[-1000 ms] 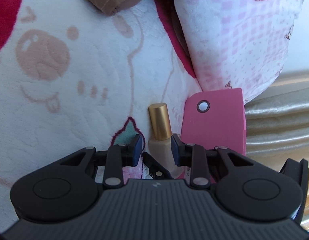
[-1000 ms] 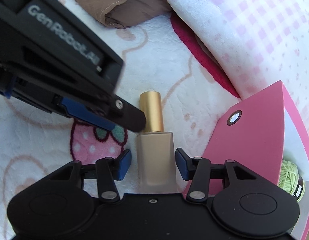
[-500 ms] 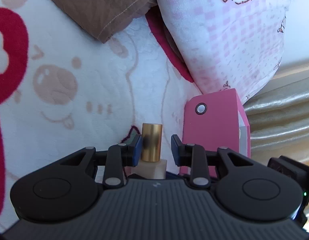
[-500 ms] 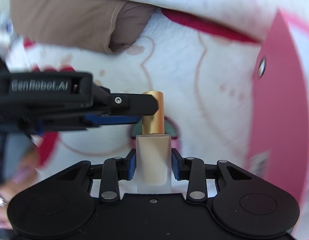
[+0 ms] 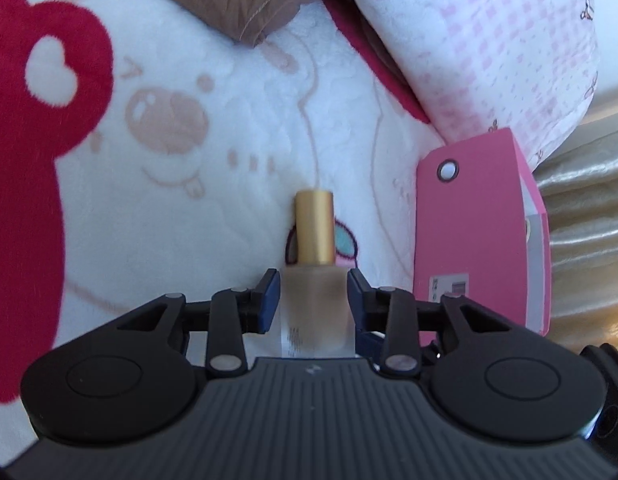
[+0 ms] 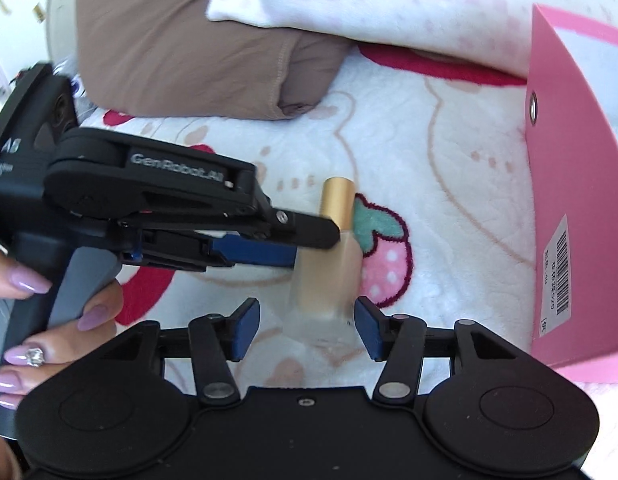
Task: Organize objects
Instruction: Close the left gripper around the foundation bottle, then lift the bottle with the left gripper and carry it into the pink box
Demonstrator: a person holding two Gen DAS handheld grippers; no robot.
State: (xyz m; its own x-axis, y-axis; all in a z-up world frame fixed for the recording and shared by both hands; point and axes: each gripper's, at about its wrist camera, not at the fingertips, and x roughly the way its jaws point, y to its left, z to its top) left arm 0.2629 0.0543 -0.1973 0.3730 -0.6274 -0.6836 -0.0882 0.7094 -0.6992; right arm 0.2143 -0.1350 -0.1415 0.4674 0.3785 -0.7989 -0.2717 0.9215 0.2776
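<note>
A frosted glass bottle [image 5: 315,304] of beige liquid with a gold cap [image 5: 314,226] stands upright above the white fleece blanket. My left gripper [image 5: 314,292] is shut on the bottle's body. In the right wrist view the left gripper [image 6: 309,246] reaches in from the left and holds the bottle [image 6: 329,276]. My right gripper [image 6: 307,326] is open, its blue pads apart on either side of the bottle's base and clear of it. A pink box [image 5: 473,240] stands open to the right, also in the right wrist view [image 6: 577,200].
A brown folded cloth [image 6: 197,44] lies at the back. A pink-checked pillow [image 5: 489,40] lies behind the box. The blanket [image 5: 157,208] carries bear and strawberry prints. A beige quilted edge [image 5: 581,220] runs along the right.
My right gripper has opened and let go of the bottle. My left gripper has moved down from the gold cap and closed on the bottle's body.
</note>
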